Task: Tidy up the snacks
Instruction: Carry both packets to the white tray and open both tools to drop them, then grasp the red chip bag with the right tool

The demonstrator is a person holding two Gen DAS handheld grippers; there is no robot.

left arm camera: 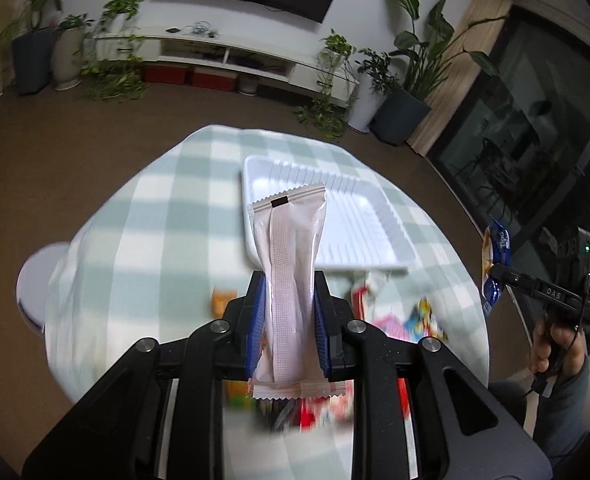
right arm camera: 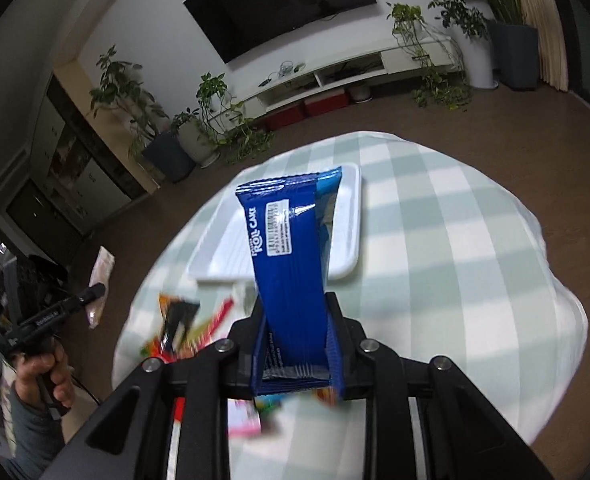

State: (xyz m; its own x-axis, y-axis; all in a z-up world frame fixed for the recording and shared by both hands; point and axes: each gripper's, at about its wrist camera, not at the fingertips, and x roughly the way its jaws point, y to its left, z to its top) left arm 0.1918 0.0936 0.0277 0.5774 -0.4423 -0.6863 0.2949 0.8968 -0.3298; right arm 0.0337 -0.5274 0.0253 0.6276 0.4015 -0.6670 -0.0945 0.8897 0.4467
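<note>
Left wrist view: left gripper (left arm camera: 288, 320) pinching pale pink sealed snack packet (left arm camera: 289, 280), long axis toward ribbed white plastic tray (left arm camera: 379, 256) ahead; right gripper (right arm camera: 295, 344) pinching blue roll-cake wrapper (right arm camera: 291, 272), tray likewise ahead.

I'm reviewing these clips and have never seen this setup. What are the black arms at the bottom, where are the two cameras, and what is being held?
No robot here: a person holds a hand-held gripper in each hand, each with a fisheye camera looking along its fingers. The left view shows the left hand-held gripper shut on a pale pink packet. The right view shows the right hand-held gripper shut on a blue roll cake. Below lie a checked tablecloth, a white tray with nothing visible in it, and blurred loose snacks.
</note>
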